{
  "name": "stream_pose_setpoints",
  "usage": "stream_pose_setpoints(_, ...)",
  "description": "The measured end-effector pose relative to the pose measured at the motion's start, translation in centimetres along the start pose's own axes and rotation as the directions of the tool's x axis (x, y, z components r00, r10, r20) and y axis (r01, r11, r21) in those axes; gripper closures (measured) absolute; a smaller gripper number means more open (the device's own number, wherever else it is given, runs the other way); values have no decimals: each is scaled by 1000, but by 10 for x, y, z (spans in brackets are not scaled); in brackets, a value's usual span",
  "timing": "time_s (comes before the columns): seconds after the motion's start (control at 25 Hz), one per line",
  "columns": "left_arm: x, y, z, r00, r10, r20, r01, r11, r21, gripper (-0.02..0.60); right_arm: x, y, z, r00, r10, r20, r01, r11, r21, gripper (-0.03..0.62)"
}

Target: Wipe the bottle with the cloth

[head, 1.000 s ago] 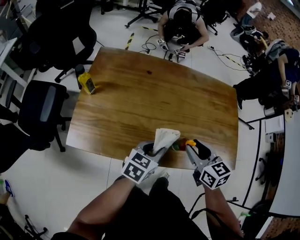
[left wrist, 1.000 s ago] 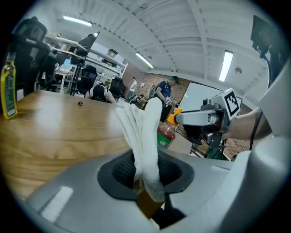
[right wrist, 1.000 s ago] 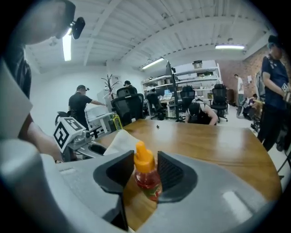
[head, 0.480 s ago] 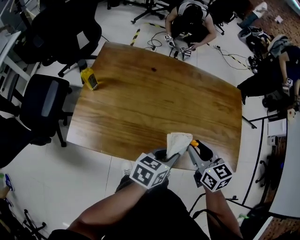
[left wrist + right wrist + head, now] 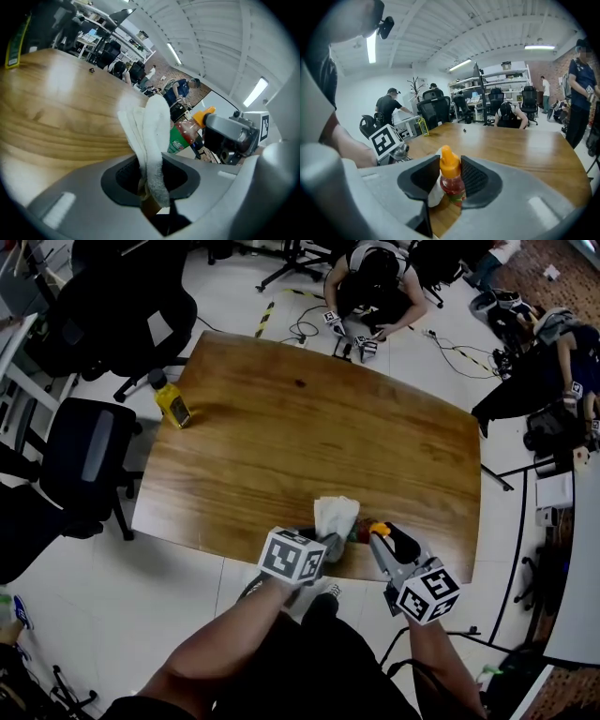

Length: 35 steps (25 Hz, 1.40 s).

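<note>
Clamping one cloth [image 5: 147,136], left gripper [image 5: 151,176] jaws — right gripper [image 5: 449,173] jaws, just closed, clamp one bottle [image 5: 452,185].

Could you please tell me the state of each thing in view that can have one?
Left gripper: fingers shut on the white bunched cloth.
Right gripper: fingers have just closed on the red sauce bottle with orange cap and green label.
Cloth: sticking up, close beside the bottle.
Bottle: upright on the brown wooden table, capped.
Yellow bottle with dark cap: upright near the table's far left edge.
</note>
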State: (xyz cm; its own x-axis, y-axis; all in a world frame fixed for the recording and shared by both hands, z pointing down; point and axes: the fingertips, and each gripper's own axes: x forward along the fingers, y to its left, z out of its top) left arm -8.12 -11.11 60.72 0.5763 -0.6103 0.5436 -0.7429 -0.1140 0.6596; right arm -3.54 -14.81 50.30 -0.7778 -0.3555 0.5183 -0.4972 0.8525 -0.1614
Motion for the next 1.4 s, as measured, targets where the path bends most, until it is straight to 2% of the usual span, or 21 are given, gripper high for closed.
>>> stream_pose_setpoints(0.24,15,13,-7,999,8,-48,-8,1000,-1,466,3,2,-3,1000,19,-5,-19,1000,-6,470)
stream_pose_setpoints(0.44,16,14,-5,999,2,-53,-2,1000,-1,465,5,2,-4,1000,28,-15,-28,1000,-6,470)
stream_pose_setpoints(0.6,-6,5,8,999,-38,2,38,999,9,465,5,0,-1,999,34,-21,-34,999,1,470)
stream_pose_setpoints(0.76,-40,-2,19,995,-80,55,78,997,27,465,-9,-9,24,998,7,66,-9,1000,28,454)
stream_pose_setpoints(0.88,-69,-14,26,984,-140,108,137,990,37,465,-27,-10,36,993,-12,114,4,997,73,439)
stream_pose_setpoints(1.04,-101,-27,33,973,-170,154,161,984,73,465,-51,4,33,990,-4,139,-12,993,118,439)
stream_pose_setpoints(1.24,-116,-44,27,957,-247,151,230,965,122,465,-67,31,15,989,24,146,-53,980,194,439)
stream_pose_setpoints(1.4,-122,-74,12,933,-345,108,323,929,180,465,-76,64,4,978,123,167,-171,936,309,439)
